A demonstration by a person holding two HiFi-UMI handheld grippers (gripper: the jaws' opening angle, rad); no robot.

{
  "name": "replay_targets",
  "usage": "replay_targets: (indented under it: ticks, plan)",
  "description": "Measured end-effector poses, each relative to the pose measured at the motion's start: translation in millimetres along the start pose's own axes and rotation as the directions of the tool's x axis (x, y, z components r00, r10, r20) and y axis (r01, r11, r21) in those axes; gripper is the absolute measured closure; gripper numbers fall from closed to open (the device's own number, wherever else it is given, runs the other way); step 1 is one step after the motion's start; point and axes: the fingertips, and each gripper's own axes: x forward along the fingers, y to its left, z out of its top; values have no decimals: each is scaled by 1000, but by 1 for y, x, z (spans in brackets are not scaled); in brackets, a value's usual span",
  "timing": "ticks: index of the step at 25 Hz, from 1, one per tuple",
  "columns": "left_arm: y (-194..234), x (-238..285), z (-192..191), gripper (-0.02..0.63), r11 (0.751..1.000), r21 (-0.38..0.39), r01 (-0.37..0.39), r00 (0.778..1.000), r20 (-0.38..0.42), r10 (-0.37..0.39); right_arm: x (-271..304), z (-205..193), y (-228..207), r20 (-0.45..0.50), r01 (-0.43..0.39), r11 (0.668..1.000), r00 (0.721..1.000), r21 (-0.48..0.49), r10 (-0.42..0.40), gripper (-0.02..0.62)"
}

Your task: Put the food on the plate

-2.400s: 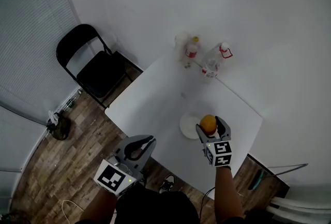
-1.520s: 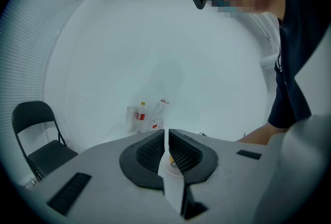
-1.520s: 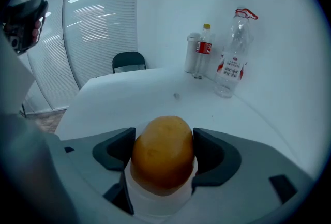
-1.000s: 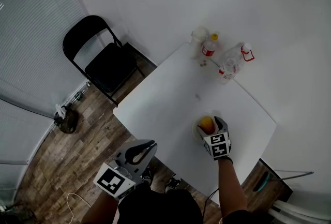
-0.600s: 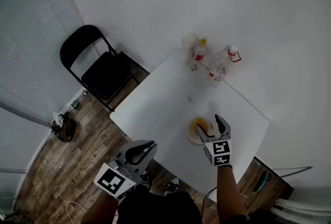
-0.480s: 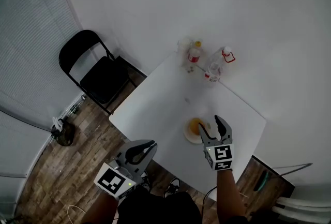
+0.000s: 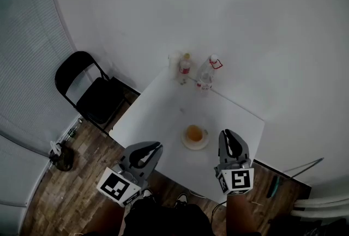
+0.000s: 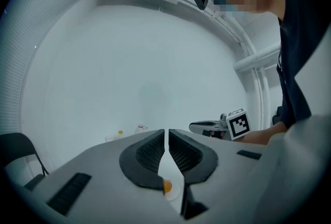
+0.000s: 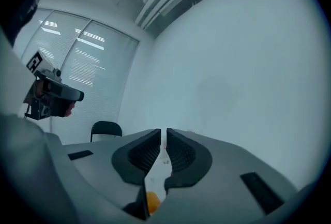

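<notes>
Our right hand-held gripper is now pulled back from the plate, its jaws closing on nothing, our left hand-held gripper is pressed together, and the orange food sits on the plate, where a bump could roll it off.

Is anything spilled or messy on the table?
No, nothing looks wrong. The orange food sits in the middle of the white plate, and the plate lies flat on the white table. The bottles stand upright at the far corner. No spill shows.
</notes>
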Motion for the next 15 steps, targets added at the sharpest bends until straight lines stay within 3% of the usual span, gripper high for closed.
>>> replay_targets:
  ticks: [7,15]
  plan:
    - [-24,3,25,564,998,46,53,997,54,-55,-52,37,-12,69,64,998,995,18,-65,572]
    - [-46,3,33,565,993,70,90,994,62,-94,-85,75,-19,122,82,996,989,-19,-79,572]
